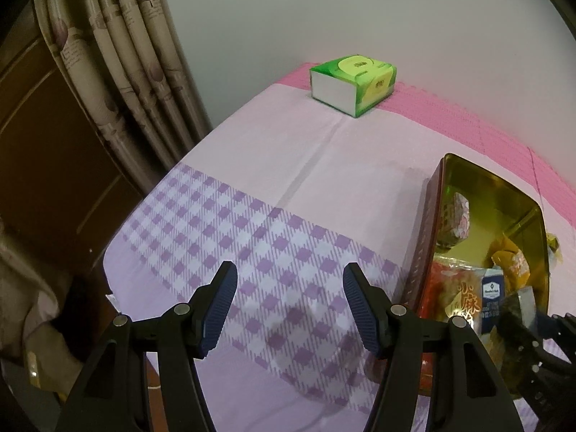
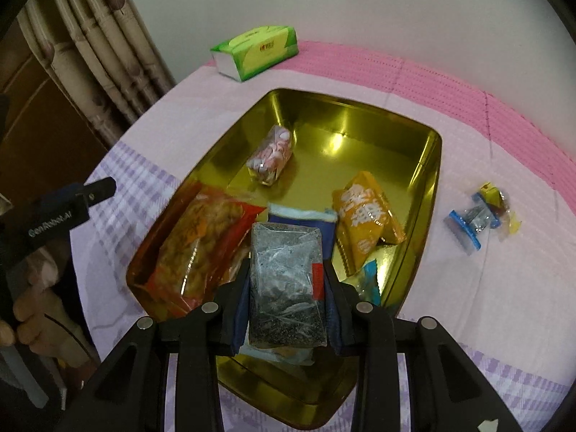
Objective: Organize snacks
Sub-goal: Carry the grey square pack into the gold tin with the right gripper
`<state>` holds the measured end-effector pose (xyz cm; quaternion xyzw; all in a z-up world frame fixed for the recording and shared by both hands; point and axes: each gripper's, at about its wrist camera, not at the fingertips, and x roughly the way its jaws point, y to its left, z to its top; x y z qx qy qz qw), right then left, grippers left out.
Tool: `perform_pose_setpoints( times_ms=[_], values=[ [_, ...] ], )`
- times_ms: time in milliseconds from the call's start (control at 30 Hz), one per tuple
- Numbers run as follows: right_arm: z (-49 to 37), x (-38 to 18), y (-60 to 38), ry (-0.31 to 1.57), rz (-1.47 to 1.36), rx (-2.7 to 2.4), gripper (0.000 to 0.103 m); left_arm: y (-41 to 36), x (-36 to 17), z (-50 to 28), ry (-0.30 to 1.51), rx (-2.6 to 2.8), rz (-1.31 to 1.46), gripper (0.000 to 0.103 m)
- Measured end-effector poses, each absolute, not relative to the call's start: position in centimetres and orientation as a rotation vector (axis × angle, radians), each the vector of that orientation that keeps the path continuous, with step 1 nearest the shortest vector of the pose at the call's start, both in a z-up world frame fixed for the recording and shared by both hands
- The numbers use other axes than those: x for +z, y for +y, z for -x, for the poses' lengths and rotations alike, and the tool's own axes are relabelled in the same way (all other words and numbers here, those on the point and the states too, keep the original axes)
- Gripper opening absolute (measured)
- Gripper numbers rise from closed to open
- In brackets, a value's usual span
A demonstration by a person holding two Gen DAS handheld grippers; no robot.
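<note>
Two grippers are in play over a bed covered with a lilac checked sheet [image 1: 223, 223]. At far left hangs a patterned curtain [image 1: 118, 82], and one green tissue box [image 2: 253, 52] sits by the wall at the sheet's far edge. The left gripper [image 1: 289, 300] hovers above the bare sheet with its jaws spread wide and nothing between them; seen from the right wrist view, its side bears lettering that seems to read "GenRobot.AI", though it is too small to be sure. To its right lies one gold tin [image 2: 430, 180] holding five loose packets: a red-and-clear bag of fried snacks [image 2: 201, 241] printed with large Chinese characters, a pink-patterned sweet packet [image 2: 271, 158] farther back, a dark blue pack [image 2: 302, 217] whose label appears to say "Member's Mark", an orange packet [image 2: 367, 221] with white Chinese characters, and a light blue wrapper [image 2: 369, 280] partly hidden behind the finger. The right gripper [image 2: 286, 288] is clamped on a sixth, a clear packet of dark seaweed-like snack [image 2: 286, 284] with a red tag, held above the tin's near end and blocking the blue pack below. Outside the tin, on the right, lies a small cluster of wrapped candies [image 2: 478, 216], blue and yellow.
</note>
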<state>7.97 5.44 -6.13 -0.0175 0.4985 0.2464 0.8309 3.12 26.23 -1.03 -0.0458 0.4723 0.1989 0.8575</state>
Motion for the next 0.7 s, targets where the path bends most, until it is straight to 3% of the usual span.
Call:
perform_pose_setpoints(
  times_ms=[700],
  values=[
    [-7.93, -6.93, 5.54, 1.056, 0.087, 0.493, 0.036, 25.73, -1.18, -3.33, 1.003, 0.407, 0.086, 0.062]
  ],
)
